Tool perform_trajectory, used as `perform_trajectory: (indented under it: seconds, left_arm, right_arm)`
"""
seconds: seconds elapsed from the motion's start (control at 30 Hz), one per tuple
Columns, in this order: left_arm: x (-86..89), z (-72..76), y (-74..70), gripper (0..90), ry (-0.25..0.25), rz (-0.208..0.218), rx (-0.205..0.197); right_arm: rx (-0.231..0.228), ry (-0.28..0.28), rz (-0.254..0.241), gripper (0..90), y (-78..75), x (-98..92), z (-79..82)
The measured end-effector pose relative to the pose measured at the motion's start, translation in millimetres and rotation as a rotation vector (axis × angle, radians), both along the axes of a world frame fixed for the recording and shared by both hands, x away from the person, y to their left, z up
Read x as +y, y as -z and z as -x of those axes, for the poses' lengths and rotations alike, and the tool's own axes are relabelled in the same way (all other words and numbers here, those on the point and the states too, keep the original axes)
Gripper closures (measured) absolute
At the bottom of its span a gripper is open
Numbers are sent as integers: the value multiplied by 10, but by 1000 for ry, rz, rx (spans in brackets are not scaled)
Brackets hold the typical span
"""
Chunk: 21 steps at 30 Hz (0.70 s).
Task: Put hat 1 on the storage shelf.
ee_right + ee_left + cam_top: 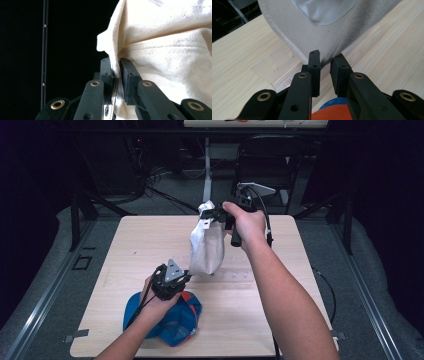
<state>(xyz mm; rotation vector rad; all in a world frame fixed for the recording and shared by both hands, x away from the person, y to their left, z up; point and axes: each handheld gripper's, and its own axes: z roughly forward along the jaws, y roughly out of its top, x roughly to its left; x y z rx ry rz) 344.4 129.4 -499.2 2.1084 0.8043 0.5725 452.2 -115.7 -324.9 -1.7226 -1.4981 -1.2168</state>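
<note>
A cream cloth cap (206,247) hangs above the wooden table (280,320), held up at its top by my right gripper (210,212). In the right gripper view the jaws of the right gripper (117,63) are shut on a fold of the cream cloth (170,37). My left gripper (187,275) is at the cap's lowest edge. In the left gripper view the left gripper (325,58) has its jaws nearly together, with the stitched rim of the cap (312,27) pinched between the tips. A blue and orange cap (175,325) lies on the table under my left hand.
Strips of clear tape (272,66) are stuck to the tabletop below the hanging cap. A dark chair (270,165) and cables stand beyond the table's far edge. Bare wood (130,250) shows at the table's left and right (290,250).
</note>
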Motion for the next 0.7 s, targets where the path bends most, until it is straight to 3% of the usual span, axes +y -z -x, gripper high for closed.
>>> perform_trajectory:
  seconds: [0.17, 0.5, 0.7]
  left_arm:
    - [73, 6, -6, 812, -14, 61, 15]
    - [139, 53, 61, 832, -68, 114, 19]
    - [192, 81, 119, 835, -110, 160, 60]
  right_arm:
    - [-4, -24, 12, 813, 7, 3, 17]
    - [11, -44, 26, 812, 104, 38, 11]
    - [17, -67, 30, 811, 165, 120, 1]
